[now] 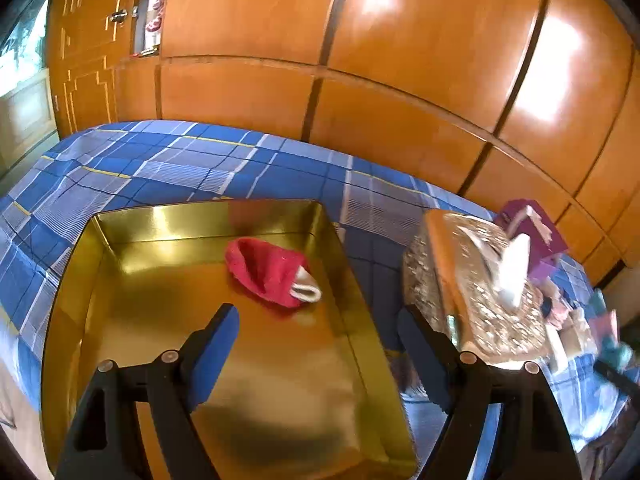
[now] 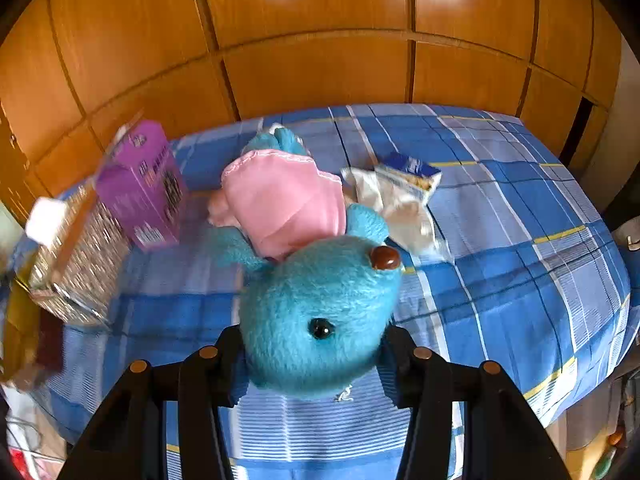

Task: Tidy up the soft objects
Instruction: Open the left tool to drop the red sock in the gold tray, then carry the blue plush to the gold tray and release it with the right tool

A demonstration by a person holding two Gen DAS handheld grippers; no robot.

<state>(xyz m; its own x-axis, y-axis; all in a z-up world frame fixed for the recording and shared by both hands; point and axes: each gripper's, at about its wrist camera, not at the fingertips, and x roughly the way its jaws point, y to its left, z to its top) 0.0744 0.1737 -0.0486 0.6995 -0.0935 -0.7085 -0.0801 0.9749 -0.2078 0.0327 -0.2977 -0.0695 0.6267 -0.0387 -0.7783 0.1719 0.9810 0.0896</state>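
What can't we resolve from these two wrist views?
- Left wrist: glittery box and clutter behind it are motion-blurred; contents unreadable.
- Left wrist: gold tray near edge is cut off by the frame.
- Right wrist: plush toy hides the right gripper pads, so contact isn't visible.
- Right wrist: purple box print is blurred.

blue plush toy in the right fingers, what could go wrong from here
1. The right gripper holds the blue plush toy by its round furry head only, with the body in the pink dress hanging free; it could slip or swing.
2. The glittery box and purple carton stand close by, so a swinging body might knock them.
3. The gold tray already holds a red sock, and the toy may land on it.
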